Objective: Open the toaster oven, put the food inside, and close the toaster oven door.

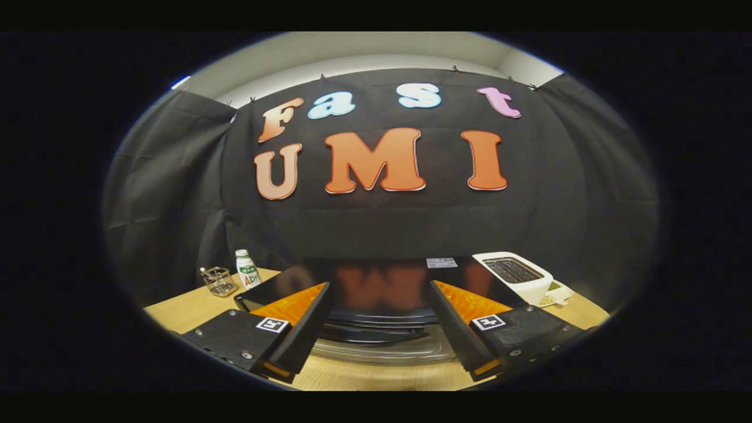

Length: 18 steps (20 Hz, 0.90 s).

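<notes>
The black toaster oven (376, 282) stands on the wooden table right below and ahead of me, and its glossy top mirrors the wall. My gripper (378, 288) hovers over its front edge, open wide, with nothing held between the fingers. Dark ridges and a clear glassy strip (382, 351), which look like the oven's handle and door, lie between the fingers on the near side. Whether the door is open or closed I cannot tell.
A white slot toaster (512, 274) stands beyond the right finger, with a small dish (558, 294) beside it. Beyond the left finger are a white bottle (247, 269) and a wire basket (219, 281). The wooden table (188, 308) reaches to the black cloth wall.
</notes>
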{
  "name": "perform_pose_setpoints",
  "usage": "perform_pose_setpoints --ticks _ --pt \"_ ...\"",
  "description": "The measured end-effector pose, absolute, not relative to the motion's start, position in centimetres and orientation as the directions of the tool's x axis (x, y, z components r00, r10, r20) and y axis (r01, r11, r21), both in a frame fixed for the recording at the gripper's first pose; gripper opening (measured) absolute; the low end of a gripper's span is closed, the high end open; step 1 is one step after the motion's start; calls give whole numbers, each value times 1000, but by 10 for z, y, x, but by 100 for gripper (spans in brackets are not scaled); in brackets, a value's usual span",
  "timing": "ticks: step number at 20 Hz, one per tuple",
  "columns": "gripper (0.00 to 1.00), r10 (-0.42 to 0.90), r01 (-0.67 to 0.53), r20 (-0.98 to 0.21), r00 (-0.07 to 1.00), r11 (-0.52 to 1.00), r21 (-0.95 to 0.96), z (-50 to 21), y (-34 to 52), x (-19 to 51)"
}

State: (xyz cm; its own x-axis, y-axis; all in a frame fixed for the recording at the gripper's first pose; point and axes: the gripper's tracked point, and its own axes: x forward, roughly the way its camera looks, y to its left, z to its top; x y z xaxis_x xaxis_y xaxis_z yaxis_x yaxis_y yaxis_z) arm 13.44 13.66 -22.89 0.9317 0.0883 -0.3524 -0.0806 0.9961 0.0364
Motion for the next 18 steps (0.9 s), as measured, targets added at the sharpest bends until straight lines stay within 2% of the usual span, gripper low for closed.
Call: perform_pose_setpoints --ticks 6,12,18 --pt "97 103 -125 -394 913 992 -32 -250 156 125" --pt "97 131 -131 -340 931 991 23 -246 156 114" --pt "86 183 -177 -337 924 983 48 -244 157 85"
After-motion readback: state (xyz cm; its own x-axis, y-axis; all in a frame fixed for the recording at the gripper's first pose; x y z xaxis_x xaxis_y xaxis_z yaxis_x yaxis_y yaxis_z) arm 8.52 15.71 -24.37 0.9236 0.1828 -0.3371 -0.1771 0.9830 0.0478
